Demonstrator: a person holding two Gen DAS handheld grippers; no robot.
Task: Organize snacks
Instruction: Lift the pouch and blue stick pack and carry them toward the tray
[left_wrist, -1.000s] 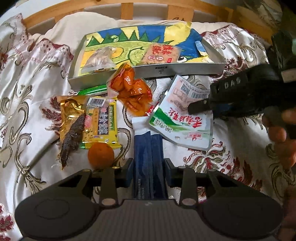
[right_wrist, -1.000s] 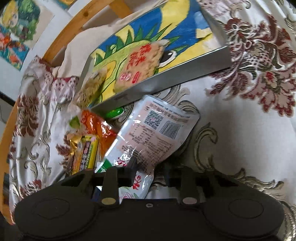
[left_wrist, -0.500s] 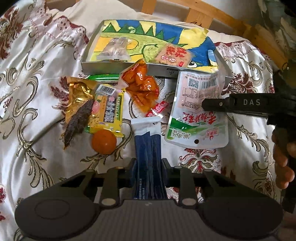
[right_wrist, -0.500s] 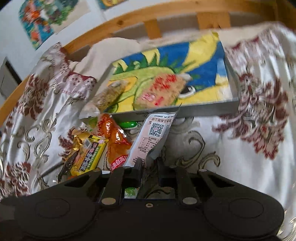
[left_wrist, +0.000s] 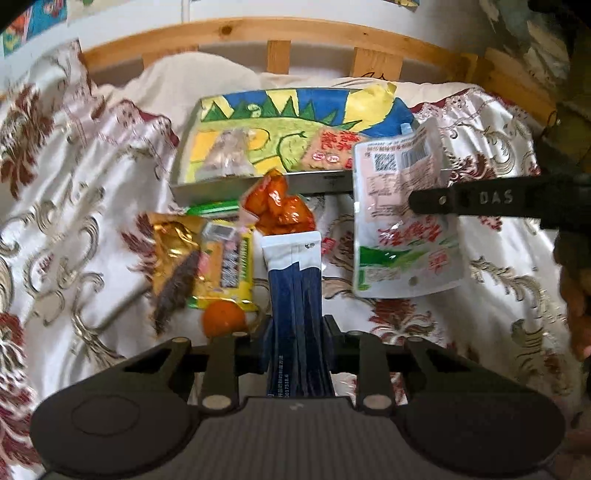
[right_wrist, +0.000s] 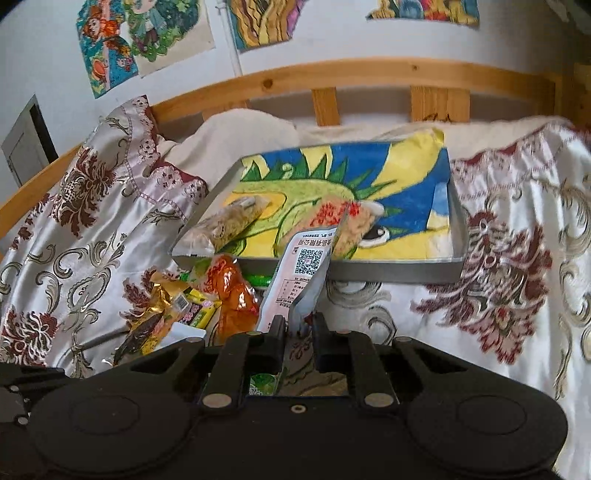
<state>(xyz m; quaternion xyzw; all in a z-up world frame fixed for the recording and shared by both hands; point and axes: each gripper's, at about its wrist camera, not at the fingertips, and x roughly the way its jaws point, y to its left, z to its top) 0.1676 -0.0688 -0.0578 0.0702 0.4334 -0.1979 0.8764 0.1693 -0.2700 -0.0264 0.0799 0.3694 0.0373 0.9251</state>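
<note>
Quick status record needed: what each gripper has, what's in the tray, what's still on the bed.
left gripper: shut on blue packet
right gripper: shut on white pouch, lifted off the bed
tray: two packets inside, clear bag and pink packet
bedspread: orange bag, gold packet, yellow packet, orange ball, green item

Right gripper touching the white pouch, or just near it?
Touching. The right wrist view shows the right gripper shut on the white pouch's edge; the left wrist view shows it clamped and hanging clear of the bedspread.
</note>
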